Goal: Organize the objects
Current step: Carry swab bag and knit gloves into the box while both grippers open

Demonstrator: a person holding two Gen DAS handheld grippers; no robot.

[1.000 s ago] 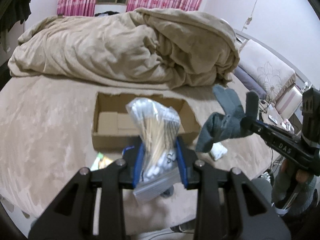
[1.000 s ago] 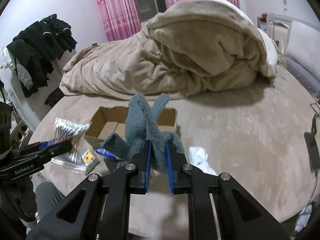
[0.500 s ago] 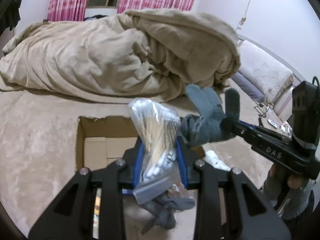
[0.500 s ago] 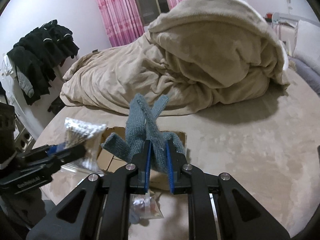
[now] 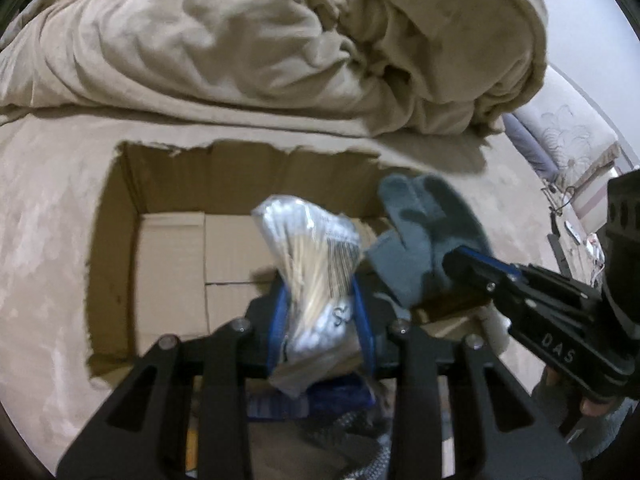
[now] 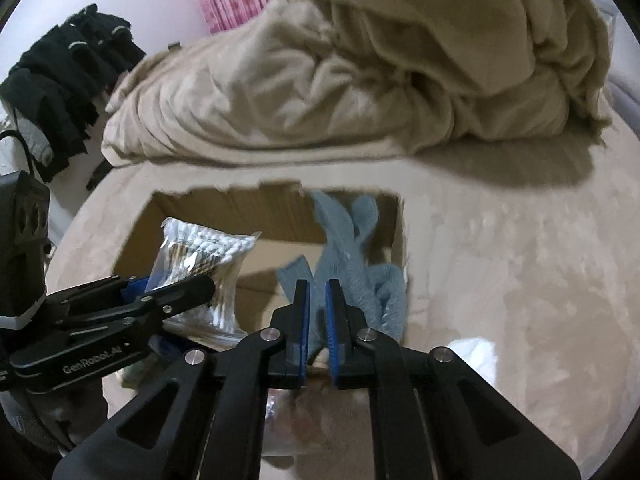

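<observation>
An open cardboard box [image 5: 168, 264] lies on the beige bed; it also shows in the right wrist view [image 6: 276, 212]. My left gripper [image 5: 320, 300] is shut on a clear bag of cotton swabs [image 5: 312, 248] and holds it over the box's near side; the bag also shows in the right wrist view [image 6: 200, 248]. My right gripper [image 6: 316, 296] is shut on a grey-blue knitted glove [image 6: 352, 248] and holds it over the box's right part. The glove also shows in the left wrist view [image 5: 428, 236], just right of the bag.
A rumpled beige duvet [image 5: 280, 40] is heaped behind the box. Small packets and a grey cloth [image 5: 344, 432] lie in front of the box. A white item [image 6: 472, 356] lies to its right. Dark clothes [image 6: 68, 76] hang at the far left; pillows [image 5: 560, 136] lie at the right.
Both grippers have moved forward and down toward the box, with the swab bag and the glove now over its opening. Both stay shut on their loads.
</observation>
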